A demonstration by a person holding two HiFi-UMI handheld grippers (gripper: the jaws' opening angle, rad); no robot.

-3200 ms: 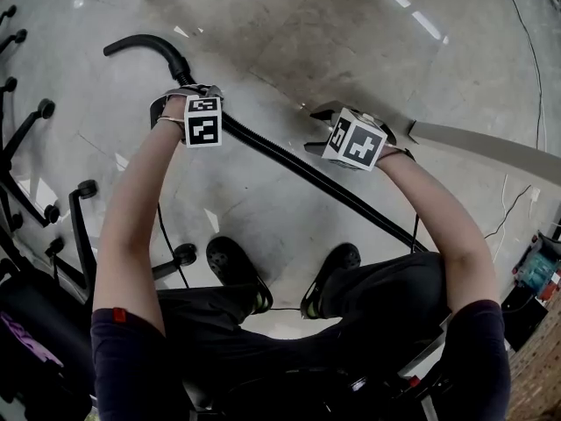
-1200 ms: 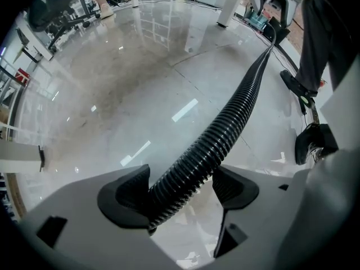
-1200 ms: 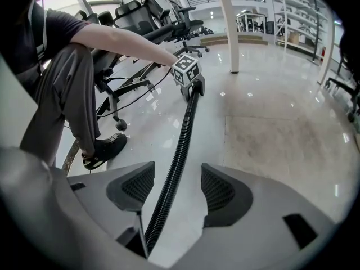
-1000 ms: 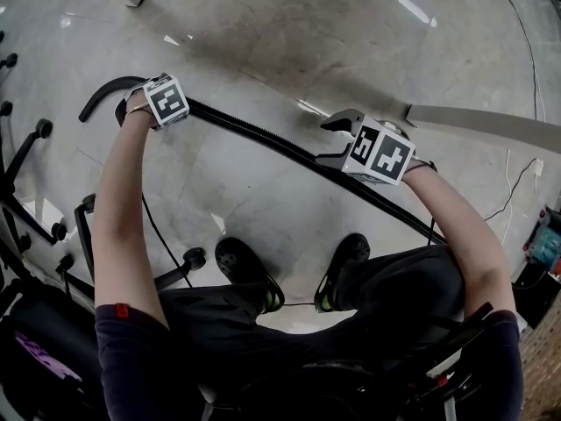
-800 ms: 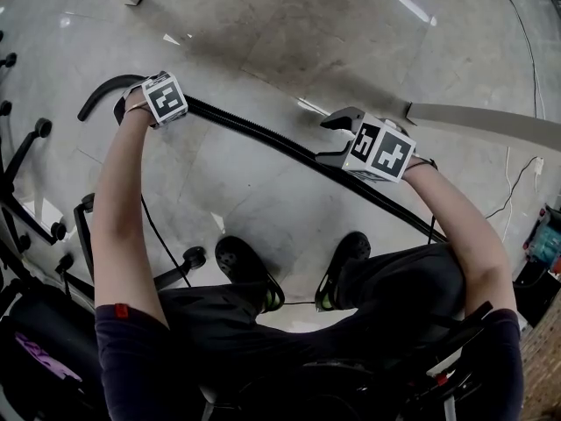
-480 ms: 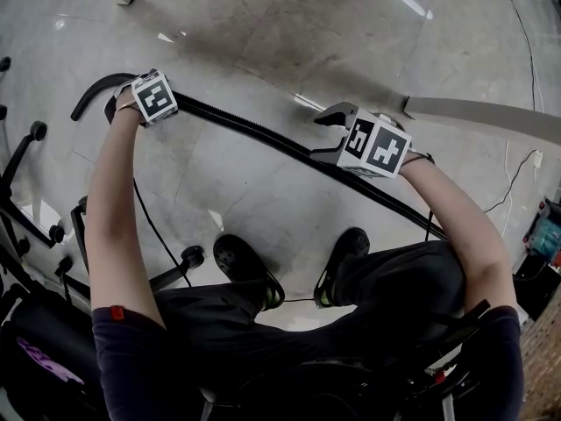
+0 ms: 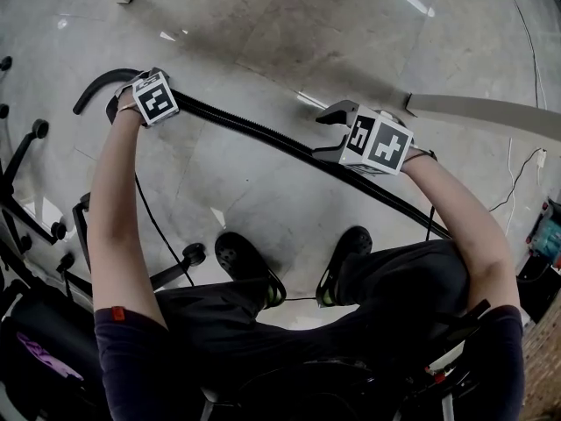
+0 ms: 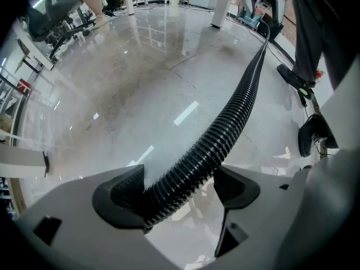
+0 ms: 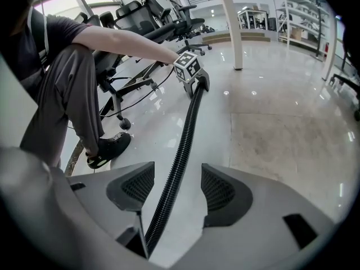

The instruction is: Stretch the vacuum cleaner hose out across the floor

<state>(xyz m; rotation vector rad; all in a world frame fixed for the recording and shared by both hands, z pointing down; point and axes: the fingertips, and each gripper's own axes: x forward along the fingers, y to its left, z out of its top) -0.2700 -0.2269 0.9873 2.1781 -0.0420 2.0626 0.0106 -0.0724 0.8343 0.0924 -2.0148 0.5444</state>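
Note:
The black ribbed vacuum hose [image 7: 263,139] lies in a nearly straight line across the shiny floor, from its curved rigid end [image 7: 96,88] at the left toward my right leg. My left gripper [image 7: 131,105] points straight down over the hose near that end. In the left gripper view the hose [image 8: 236,111] runs between the left gripper's [image 8: 177,187] jaws, leaning on the left pad; these jaws have just been opening. My right gripper [image 7: 331,134] straddles the hose farther along. It [image 9: 177,190] stands open, with the hose [image 9: 183,145] passing loosely between the pads.
Office chairs [image 7: 35,191] crowd the left edge and show at the back in the right gripper view [image 9: 152,16]. The person's shoes [image 7: 241,266] stand just behind the hose. A pale beam [image 7: 482,112] lies at the right, with thin cables [image 7: 517,191] near it. A white pillar [image 9: 228,21] rises beyond.
Since the earliest frame my left gripper has carried the hose end out to the left and the hose has straightened. Over the last second both hands stay almost still.

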